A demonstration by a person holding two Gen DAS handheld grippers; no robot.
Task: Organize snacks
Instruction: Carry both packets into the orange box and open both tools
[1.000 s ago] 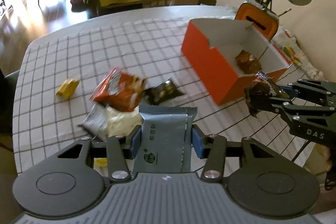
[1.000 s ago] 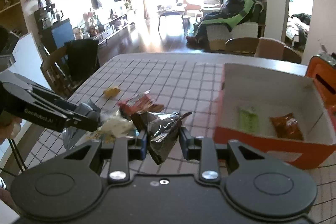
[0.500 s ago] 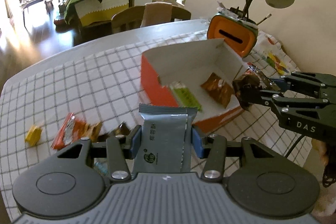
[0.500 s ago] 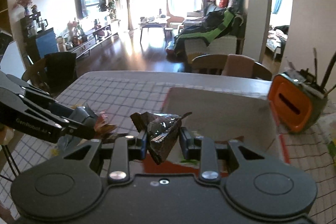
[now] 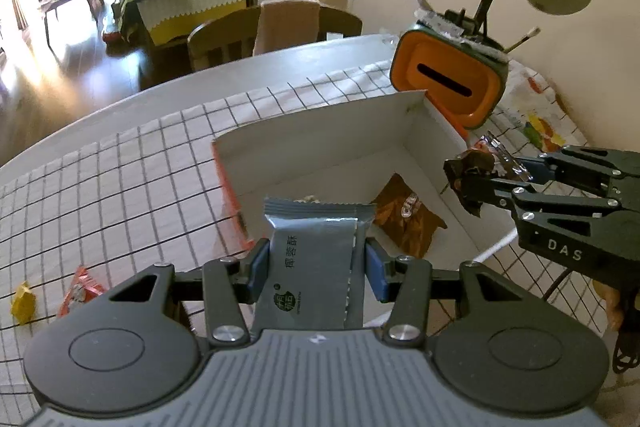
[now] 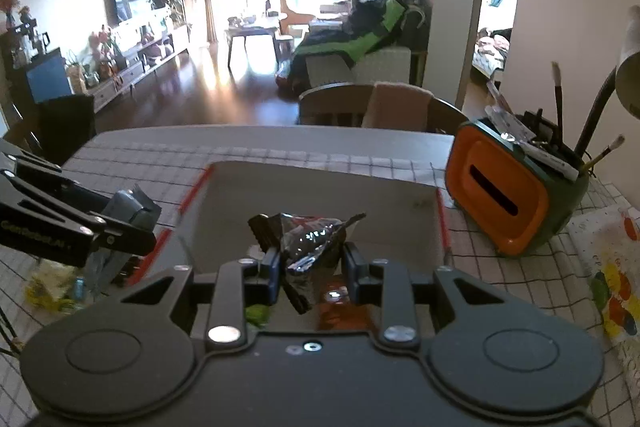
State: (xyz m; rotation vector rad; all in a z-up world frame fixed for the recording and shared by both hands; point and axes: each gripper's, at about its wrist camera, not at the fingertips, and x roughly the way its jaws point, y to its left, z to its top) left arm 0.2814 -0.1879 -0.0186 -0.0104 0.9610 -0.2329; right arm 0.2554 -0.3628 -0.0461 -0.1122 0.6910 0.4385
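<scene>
Left tongs grip grey 椰蓉酥 packet; "DAS" right tongs grip foil wrapper

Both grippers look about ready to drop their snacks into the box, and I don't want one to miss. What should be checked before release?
1. Left gripper shut on the grey-blue packet: ok.
2. Right gripper shut on the dark foil wrapper: ok.
3. Orange box open at the top, with floor space free: ok; only a brown packet and a green one show inside.
4. Grey-blue packet fully past the box's near wall: cannot tell; the gripper hides that edge.
5. Foil wrapper above the box interior: ok in the right wrist view.
6. Grippers apart from each other: ok.
</scene>
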